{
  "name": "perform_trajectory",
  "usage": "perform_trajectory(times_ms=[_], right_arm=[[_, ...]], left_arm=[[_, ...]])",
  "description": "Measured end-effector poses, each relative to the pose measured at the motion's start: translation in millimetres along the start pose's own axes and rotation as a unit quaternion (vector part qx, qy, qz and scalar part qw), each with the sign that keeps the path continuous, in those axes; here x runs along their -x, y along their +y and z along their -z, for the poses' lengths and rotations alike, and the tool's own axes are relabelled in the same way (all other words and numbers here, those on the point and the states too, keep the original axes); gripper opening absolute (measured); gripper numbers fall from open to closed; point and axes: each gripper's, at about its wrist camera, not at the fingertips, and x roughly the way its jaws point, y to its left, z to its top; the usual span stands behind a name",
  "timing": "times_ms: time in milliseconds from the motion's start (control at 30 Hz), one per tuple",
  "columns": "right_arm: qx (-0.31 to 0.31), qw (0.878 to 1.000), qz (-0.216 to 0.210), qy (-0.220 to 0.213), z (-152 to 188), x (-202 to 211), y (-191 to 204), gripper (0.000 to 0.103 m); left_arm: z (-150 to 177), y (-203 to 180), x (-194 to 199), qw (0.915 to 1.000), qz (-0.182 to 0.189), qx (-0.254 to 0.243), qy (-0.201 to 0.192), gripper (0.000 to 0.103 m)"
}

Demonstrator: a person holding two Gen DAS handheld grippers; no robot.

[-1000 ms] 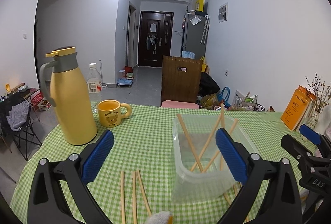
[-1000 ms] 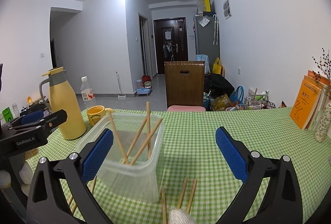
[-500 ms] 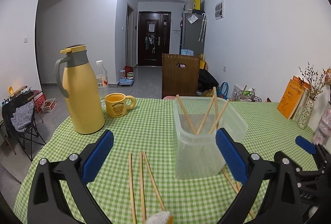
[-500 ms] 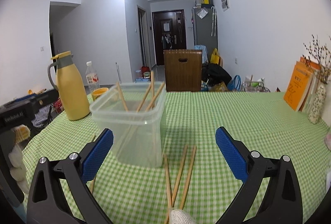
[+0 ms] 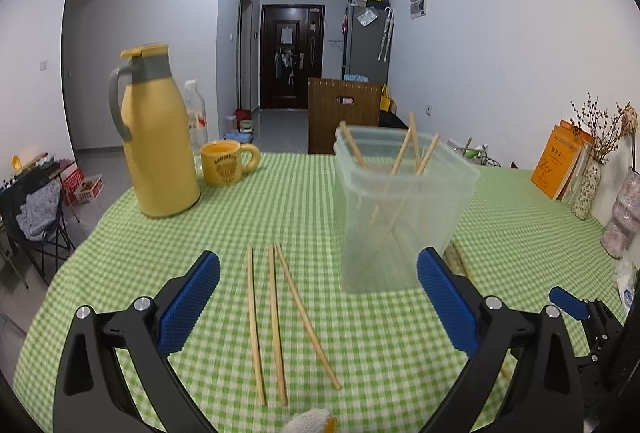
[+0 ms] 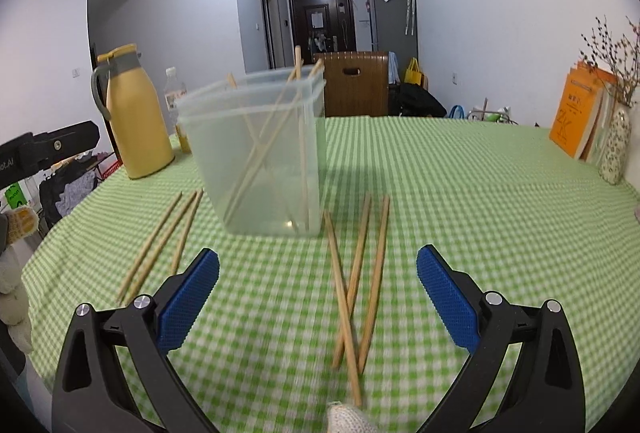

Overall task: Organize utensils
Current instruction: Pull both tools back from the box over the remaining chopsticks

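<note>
A clear plastic container (image 5: 400, 209) (image 6: 264, 153) stands on the green checked tablecloth with several wooden chopsticks leaning inside it. Three loose chopsticks (image 5: 276, 321) lie on the cloth just ahead of my left gripper (image 5: 318, 297), which is open and empty. Three more chopsticks (image 6: 358, 281) lie crossed in front of my right gripper (image 6: 318, 297), also open and empty. The left group of chopsticks (image 6: 164, 237) shows at the container's left in the right wrist view.
A yellow thermos jug (image 5: 154, 137) (image 6: 134, 113), a plastic bottle (image 5: 196, 121) and a yellow mug (image 5: 226, 163) stand at the back left. Orange books (image 6: 580, 113) and a vase of dried twigs (image 6: 616, 145) line the right wall. A wooden chair (image 5: 344, 113) stands behind the table.
Both grippers have pulled back and lowered toward the near table edge. More of the loose chopsticks now shows in front of each, and the container looks farther away.
</note>
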Motion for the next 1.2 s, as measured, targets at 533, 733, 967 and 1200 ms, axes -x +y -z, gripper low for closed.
perform_trajectory(times_ms=[533, 733, 967, 1200], right_arm=[[0.027, 0.999, 0.027, -0.037, 22.3, 12.6, 7.1, 0.095], [0.034, 0.998, 0.036, -0.044, 25.8, 12.3, 7.6, 0.095], [0.036, 0.998, 0.037, -0.042, 24.7, 12.6, 8.5, 0.095], [0.041, 0.998, 0.048, -0.031, 24.0, 6.8, 11.1, 0.095]], left_arm=[[65.2, 45.4, -32.9, 0.9982, -0.051, 0.028, 0.016, 0.096], [74.1, 52.6, -36.6, 0.9966, -0.071, 0.043, 0.000, 0.096], [78.4, 49.9, -40.2, 0.9968, -0.074, 0.029, -0.003, 0.096], [79.1, 48.5, -37.5, 0.9975, -0.066, 0.026, -0.010, 0.096]])
